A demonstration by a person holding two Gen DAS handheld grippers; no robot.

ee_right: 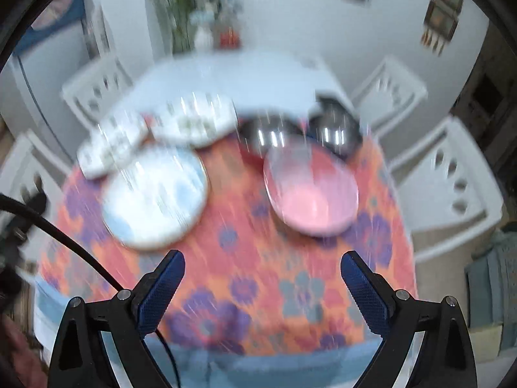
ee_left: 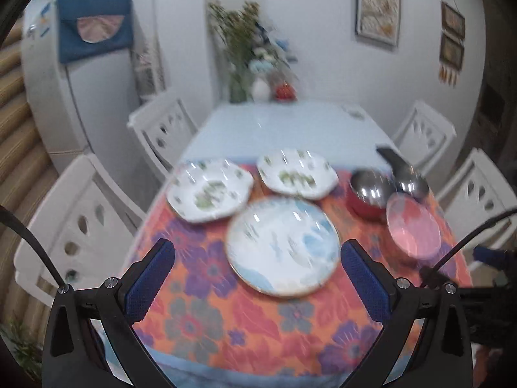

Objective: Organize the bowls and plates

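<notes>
On the flowered orange cloth [ee_left: 226, 317] lie a round blue-and-white plate [ee_left: 281, 245], two white scalloped plates with green print [ee_left: 210, 190] [ee_left: 297, 174], a pink bowl [ee_left: 413, 229], a red bowl with a steel inside [ee_left: 368, 194] and a steel bowl [ee_left: 410, 181]. My left gripper [ee_left: 258, 251] hangs open above the near table edge, the round plate showing between its blue pads, untouched. My right gripper [ee_right: 262, 262] is open too, over bare cloth, with the pink bowl [ee_right: 311, 190] ahead and the round plate [ee_right: 155, 194] to the left. The right wrist view is blurred.
White chairs [ee_left: 74, 226] [ee_left: 478, 194] stand on both sides of the table. At the far end are a vase of flowers [ee_left: 239, 48], a small white jar [ee_left: 260, 89] and a red object [ee_left: 284, 92]. A white fridge [ee_left: 64, 80] stands left. A black cable [ee_right: 64, 242] crosses the right view.
</notes>
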